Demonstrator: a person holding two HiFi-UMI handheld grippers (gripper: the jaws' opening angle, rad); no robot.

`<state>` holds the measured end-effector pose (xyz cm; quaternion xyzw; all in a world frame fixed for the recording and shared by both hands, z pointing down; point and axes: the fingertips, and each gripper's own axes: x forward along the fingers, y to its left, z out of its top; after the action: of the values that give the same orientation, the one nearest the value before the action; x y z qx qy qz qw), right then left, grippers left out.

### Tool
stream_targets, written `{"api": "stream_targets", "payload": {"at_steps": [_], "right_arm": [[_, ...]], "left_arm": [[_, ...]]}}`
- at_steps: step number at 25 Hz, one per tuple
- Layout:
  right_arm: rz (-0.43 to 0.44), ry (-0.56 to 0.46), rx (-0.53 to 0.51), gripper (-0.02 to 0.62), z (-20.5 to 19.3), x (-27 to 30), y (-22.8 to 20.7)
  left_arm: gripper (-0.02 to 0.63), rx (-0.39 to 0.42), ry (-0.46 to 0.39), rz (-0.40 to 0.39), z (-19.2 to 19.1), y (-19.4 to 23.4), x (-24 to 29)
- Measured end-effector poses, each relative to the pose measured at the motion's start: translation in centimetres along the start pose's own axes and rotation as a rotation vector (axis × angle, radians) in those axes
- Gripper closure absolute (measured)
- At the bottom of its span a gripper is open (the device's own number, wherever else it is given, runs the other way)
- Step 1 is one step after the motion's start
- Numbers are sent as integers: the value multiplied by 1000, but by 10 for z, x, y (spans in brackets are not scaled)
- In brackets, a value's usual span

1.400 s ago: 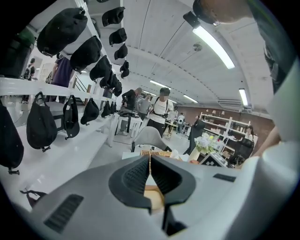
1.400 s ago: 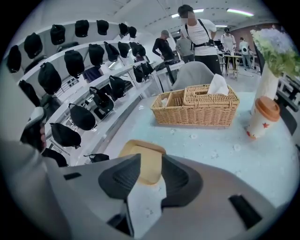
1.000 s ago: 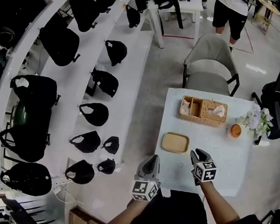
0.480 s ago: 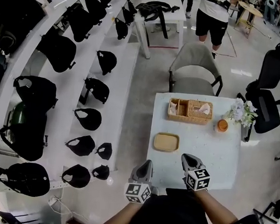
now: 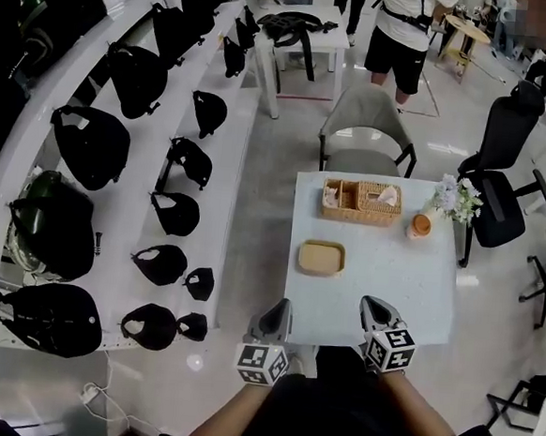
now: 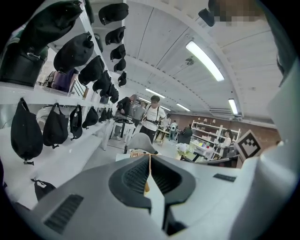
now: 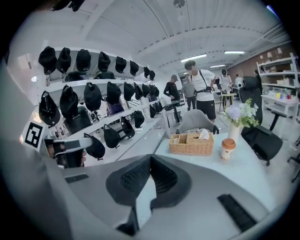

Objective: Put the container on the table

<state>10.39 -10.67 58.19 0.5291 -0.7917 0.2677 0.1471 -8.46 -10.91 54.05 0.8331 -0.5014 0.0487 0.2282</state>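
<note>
The tan, shallow container (image 5: 322,258) lies flat on the white table (image 5: 409,289), left of the middle, with nothing touching it. Both grippers hang at the table's near edge, short of the container. My left gripper (image 5: 279,309) is off the table's near left corner, and in the left gripper view its jaws (image 6: 150,157) meet at the tips. My right gripper (image 5: 373,310) is over the near edge. Its jaws (image 7: 150,157) have just closed and are shut with nothing between them.
A wicker basket (image 5: 361,200) with tissues, an orange cup (image 5: 420,225) and a vase of flowers (image 5: 453,196) stand at the table's far side. A grey chair (image 5: 364,135) stands beyond. White shelves with black bags (image 5: 174,214) run along the left. A person (image 5: 401,30) stands further back.
Both grippers have drawn back toward me from the table and the container. The right gripper's jaws have closed. The container has stayed where it was on the table.
</note>
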Motion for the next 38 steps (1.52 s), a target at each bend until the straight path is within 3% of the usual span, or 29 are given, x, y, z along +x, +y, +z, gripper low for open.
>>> {"api": "stream_targets", "payload": {"at_steps": [6,13,23,29,38], "right_arm": [[7,-82,-52,595,1,-46,43],[-113,-127,-39,595,-9,-105,47],[-193,-146,-45,595,-8,-146,10],[-177,-223,-95,597,16,-164,-13],[-176,-248,-97,597,27,-177,-49]], "left_arm": [[594,149,-68,16,15,8,-44],[594,93,-32,-95,-10,-26,-62],[594,96,-77,-70,7,-51,-76],[594,127,-74,-50,11,-78,-69],[594,141,-84,-24,12,-106,-51]]}}
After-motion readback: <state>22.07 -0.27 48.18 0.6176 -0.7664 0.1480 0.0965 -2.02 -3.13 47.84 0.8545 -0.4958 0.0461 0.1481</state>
